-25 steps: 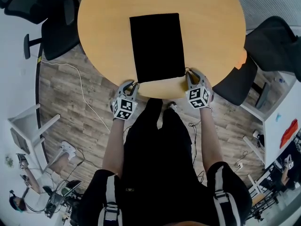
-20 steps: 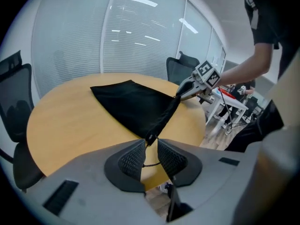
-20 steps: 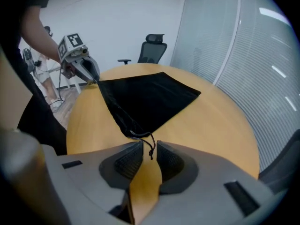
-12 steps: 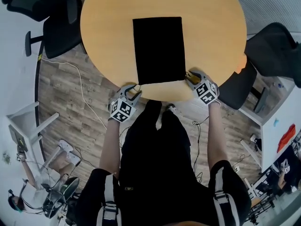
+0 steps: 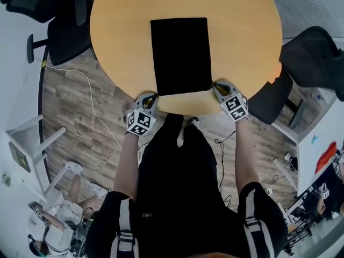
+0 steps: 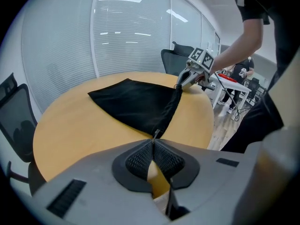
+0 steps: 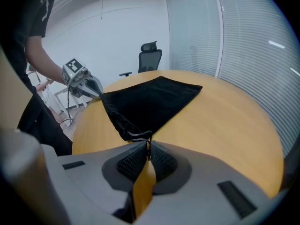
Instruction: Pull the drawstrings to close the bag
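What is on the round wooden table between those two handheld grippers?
Only the near edge of the flat black fabric bag, as the head view shows.

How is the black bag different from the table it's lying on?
The bag is black; the table is light wood-coloured. The bag is a rectangle; the table is round. The bag covers only the middle part of the table. Both look flat.

Black rectangular bag (image 5: 180,55), lying flat on round wooden table (image 5: 242,36), corded end nearest table's rim, thin black drawstrings (image 7: 136,136) at both near corners
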`<state>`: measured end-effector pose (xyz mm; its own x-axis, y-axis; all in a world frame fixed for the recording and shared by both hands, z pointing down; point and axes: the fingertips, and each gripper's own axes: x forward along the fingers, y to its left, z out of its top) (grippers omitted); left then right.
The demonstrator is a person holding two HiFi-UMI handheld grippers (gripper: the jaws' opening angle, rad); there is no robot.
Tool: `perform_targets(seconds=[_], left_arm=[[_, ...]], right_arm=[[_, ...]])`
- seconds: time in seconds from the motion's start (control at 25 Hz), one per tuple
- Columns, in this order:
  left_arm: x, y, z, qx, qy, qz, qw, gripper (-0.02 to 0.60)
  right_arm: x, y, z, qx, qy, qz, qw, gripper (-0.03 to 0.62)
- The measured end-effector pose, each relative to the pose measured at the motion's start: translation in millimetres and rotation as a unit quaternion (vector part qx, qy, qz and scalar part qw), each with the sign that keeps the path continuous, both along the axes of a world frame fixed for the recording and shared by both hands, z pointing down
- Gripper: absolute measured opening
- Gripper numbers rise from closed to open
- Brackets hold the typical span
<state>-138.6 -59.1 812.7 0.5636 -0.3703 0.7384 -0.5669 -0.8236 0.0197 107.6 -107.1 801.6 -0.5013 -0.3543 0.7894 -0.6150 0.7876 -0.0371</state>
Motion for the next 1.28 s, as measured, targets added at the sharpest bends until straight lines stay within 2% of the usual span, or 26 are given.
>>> perform_targets(seconds=[0.24,0.36,0.52,0.68,0.92,1.12,1.28], left_arm=[[0.1,-1.9,0.1,-0.026,0.013,-0.022,0.9993,0.018],[-3.8,2.3,-2.4,-0.038,0.015,-0.034,0.9986,0.017],[-9.4,-1.5,-12.7,-0.029,0.01,-0.061,0.9977,0.015],[-21.5,-9.4,-26.6,-0.002,-0.01,-0.102,0.9947,0.015],[-25.5,-34.1,-61.6,0.055,-0.027,-0.134,0.9891,0.015],[-28.6,-59.4,-109.6,0.112,-0.026,-0.152,0.9817,0.015],[-28.2,-81.7,-163.9,0.171,-0.021,-0.163,0.9713,0.015]], right_arm=[[4.1,-1.3,-1.2,0.016,0.008,0.02,1.0,0.072],[10.5,-1.8,-10.2,0.048,0.025,0.042,0.998,0.071],[22.2,-4.3,-29.7,0.092,0.053,0.078,0.991,0.071],[24.5,-10.3,-58.2,0.145,0.064,0.103,0.982,0.07],[29.4,-33.9,-107.9,0.213,0.058,0.143,0.965,0.07],[30.5,-50.8,-146.6,0.251,0.05,0.157,0.954,0.069],[33.9,-64.6,-187.9,0.295,0.051,0.161,0.941,0.069]])
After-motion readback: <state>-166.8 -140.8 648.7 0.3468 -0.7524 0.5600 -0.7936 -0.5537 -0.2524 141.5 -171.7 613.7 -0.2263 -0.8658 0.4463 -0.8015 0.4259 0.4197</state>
